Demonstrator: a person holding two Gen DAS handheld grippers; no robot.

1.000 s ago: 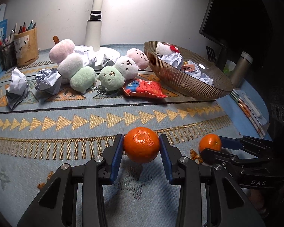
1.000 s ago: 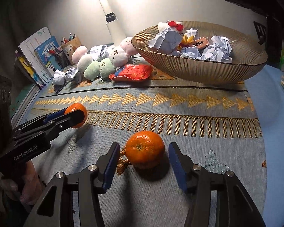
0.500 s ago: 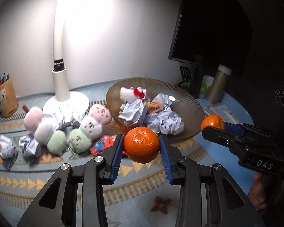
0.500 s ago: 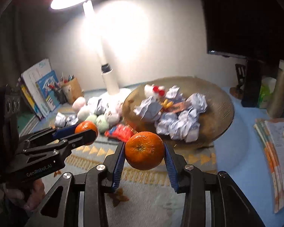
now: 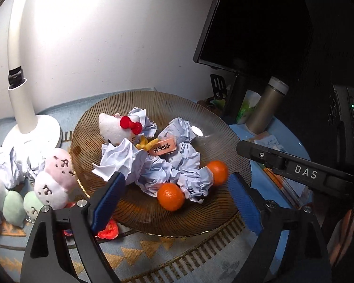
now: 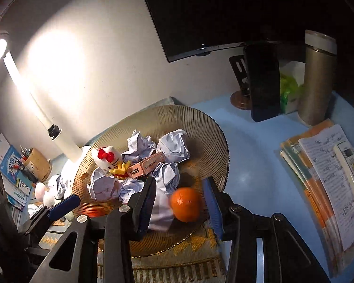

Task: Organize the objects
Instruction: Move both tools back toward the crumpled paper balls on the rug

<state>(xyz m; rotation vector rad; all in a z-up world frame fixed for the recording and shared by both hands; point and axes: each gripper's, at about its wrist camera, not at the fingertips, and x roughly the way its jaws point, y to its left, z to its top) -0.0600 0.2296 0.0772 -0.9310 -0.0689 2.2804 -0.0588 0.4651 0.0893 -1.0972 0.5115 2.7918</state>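
Jaws of the left hand-held gripper [image 5: 177, 175] are opening wide at the bottom of the left wrist view, and nothing is sitting between the blue pads. One tangerine [image 5: 170, 197] is showing through the gap, but it is lying beyond the fingertips, free on the ribbed floor of the brown bowl [image 5: 134, 210] and leaning against crumpled paper [image 5: 120, 155]. A second tangerine [image 5: 216, 169], blurred, is lying a little further right in the bowl, just under the tip of the right hand-held gripper [image 6: 179, 180]. In the right wrist view that fruit is appearing between the right fingers, yet smaller than the narrow gap and touching neither pad, so this one too is gripping nothing.

Both fruits are therefore looking stowed. What is left to gather, judging from the frames, is lying outside the bowl toward the lower left of the left wrist view: a red packet [image 5: 108, 230] just under the left finger, then the plush toys [image 5: 52, 188] and loose paper balls further left, with the lamp [image 5: 23, 108] behind them. The left hand is hanging nearer to these, so the next reach is probably falling to it, swinging left and downward.
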